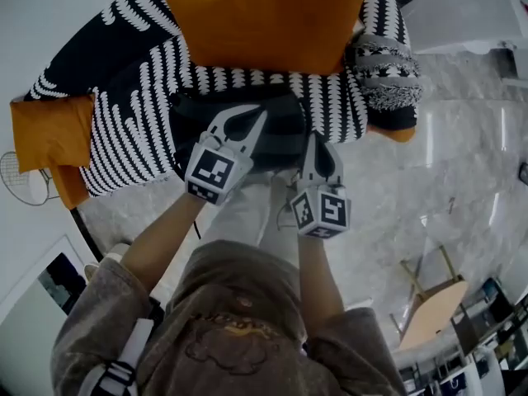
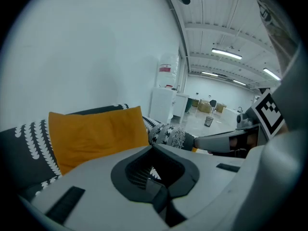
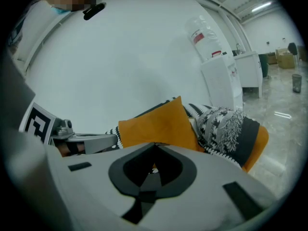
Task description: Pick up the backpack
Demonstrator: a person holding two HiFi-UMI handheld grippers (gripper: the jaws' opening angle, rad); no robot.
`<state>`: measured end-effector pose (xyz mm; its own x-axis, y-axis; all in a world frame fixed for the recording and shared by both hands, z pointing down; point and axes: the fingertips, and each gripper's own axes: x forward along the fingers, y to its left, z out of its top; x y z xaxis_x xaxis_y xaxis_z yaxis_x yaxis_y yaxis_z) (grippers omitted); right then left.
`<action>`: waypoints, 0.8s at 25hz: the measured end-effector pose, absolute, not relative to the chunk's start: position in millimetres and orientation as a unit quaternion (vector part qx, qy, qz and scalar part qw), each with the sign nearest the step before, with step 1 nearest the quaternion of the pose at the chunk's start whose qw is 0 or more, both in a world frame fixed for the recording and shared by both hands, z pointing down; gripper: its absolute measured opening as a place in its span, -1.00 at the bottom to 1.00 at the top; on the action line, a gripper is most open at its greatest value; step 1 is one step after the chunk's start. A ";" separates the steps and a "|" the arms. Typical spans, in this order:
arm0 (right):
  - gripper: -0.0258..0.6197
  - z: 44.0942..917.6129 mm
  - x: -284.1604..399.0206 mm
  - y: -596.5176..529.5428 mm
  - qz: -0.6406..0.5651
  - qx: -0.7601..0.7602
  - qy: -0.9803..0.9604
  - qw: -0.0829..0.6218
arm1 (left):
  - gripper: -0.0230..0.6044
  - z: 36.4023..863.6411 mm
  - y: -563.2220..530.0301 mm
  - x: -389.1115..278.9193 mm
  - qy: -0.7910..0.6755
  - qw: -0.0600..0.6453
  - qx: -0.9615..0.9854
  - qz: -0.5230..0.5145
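Head view shows the dark backpack [image 1: 285,132] lying crosswise on the sofa [image 1: 124,139] just beyond both tips, left gripper [image 1: 247,126] and right gripper [image 1: 316,145] equally near, while the left gripper view and then the right gripper view show each pair of jaws closed on nothing.

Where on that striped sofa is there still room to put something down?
The black-and-white striped throw lies bare between the small orange cushion and the dark backpack. The grey marble floor to the right is open too. The middle is crowded: backpack in front, large orange cushion behind.
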<state>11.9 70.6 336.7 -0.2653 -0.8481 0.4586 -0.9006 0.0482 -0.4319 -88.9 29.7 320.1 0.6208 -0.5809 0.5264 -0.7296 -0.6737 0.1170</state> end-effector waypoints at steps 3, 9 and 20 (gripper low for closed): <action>-0.92 366.5 6.2 81.9 0.348 0.604 -0.716 0.045 | -0.93 350.4 41.9 -87.9 -0.356 0.170 0.886 0.245; -0.62 406.9 6.1 92.3 0.402 0.596 -0.694 0.031 | -0.75 390.2 52.0 -80.1 -0.318 0.173 0.886 0.291; 0.40 506.8 -18.7 140.2 0.544 0.584 -0.600 0.054 | 0.53 456.3 58.6 -83.1 -0.288 0.178 0.867 0.365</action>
